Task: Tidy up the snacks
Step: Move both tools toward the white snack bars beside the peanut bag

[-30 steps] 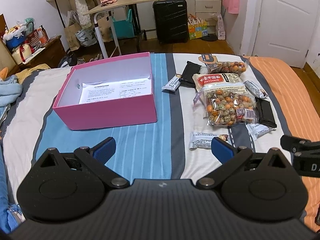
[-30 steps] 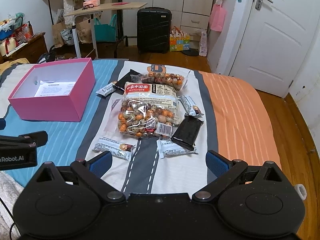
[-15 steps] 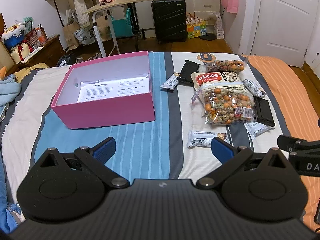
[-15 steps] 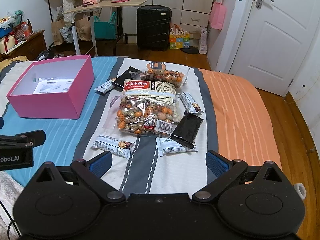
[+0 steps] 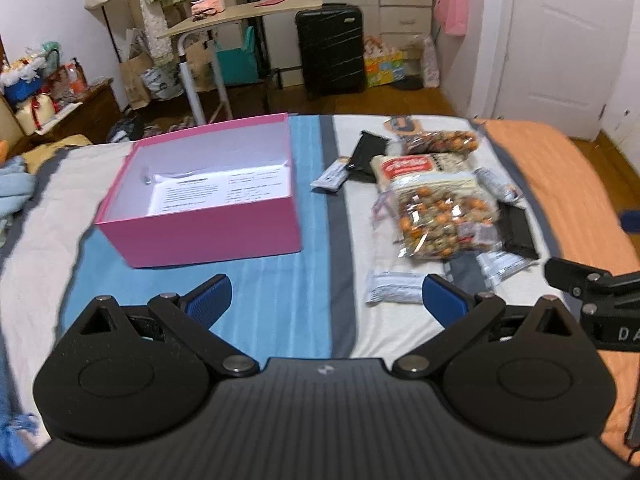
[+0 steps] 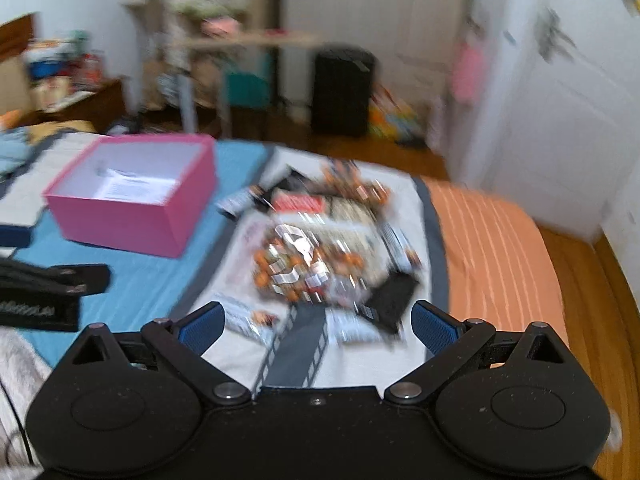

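An open pink box (image 5: 208, 224) with a printed sheet inside stands on the striped bed cover, also in the blurred right wrist view as the pink box (image 6: 132, 216). Right of it lies a heap of snacks: a large clear bag of coated nuts (image 5: 440, 216), black packets (image 5: 518, 232), and small silver bars (image 5: 394, 288). My left gripper (image 5: 326, 300) is open above the blue stripes, holding nothing. My right gripper (image 6: 316, 324) is open over the near edge of the snack heap (image 6: 316, 256), also holding nothing.
A black suitcase (image 5: 332, 52), a tilted side table (image 5: 240, 12) and bags stand beyond the bed. A white door (image 5: 560, 40) is at the right. The orange part of the bed cover (image 5: 560, 184) lies right of the snacks.
Both grippers have swung; the right wrist view is now motion-blurred and turned left, bringing the pink box nearer its centre. Both stay open. The snacks have not moved.
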The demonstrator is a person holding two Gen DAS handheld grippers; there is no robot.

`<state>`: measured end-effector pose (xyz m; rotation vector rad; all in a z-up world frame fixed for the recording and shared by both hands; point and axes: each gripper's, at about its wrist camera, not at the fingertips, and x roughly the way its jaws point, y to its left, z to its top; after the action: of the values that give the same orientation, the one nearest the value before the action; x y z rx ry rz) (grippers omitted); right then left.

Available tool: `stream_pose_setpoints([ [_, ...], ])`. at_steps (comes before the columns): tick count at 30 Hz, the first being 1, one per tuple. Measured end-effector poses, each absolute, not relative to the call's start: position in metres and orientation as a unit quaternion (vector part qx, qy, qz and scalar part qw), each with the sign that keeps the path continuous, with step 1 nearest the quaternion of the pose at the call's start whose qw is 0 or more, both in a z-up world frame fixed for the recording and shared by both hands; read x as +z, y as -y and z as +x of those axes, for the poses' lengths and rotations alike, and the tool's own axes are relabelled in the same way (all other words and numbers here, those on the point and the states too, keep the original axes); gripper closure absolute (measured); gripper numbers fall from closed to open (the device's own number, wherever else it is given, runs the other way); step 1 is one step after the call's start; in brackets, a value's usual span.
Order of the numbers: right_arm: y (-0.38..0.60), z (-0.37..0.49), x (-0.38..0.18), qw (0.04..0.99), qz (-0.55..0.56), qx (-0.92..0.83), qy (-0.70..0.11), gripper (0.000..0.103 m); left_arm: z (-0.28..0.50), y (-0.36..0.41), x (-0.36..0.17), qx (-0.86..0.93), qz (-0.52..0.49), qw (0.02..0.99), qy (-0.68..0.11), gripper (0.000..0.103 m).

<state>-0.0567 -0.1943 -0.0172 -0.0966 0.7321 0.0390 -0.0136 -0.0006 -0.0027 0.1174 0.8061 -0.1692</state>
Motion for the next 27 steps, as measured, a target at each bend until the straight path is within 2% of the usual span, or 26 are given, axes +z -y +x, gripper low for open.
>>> stream_pose_setpoints([
  [2, 0.208, -0.058, -0.020, 0.944, -0.030, 0.053, -0.324, 0.002, -0.013, 0.000, -0.005, -0.096, 0.036, 0.916, -0.388, 0.000],
  [6, 0.247, -0.040, -0.036, 0.936, 0.040, 0.079, -0.340, 0.002, -0.010, 0.012, -0.014, -0.094, 0.057, 0.920, -0.377, 0.000],
  [12, 0.266, -0.029, -0.086, 0.944, -0.043, 0.092, -0.315, 0.002, 0.021, 0.031, -0.053, -0.117, 0.019, 0.909, -0.400, 0.000],
  [22, 0.291, -0.003, -0.164, 0.923, 0.018, 0.121, -0.365, 0.002, 0.057, 0.061, -0.142, -0.120, 0.056, 0.902, -0.410, 0.000],
  [27, 0.288, 0.004, -0.192, 0.923, -0.021, 0.080, -0.375, 0.001, 0.069, 0.066, -0.165, -0.110, 0.076, 0.898, -0.419, 0.000],
])
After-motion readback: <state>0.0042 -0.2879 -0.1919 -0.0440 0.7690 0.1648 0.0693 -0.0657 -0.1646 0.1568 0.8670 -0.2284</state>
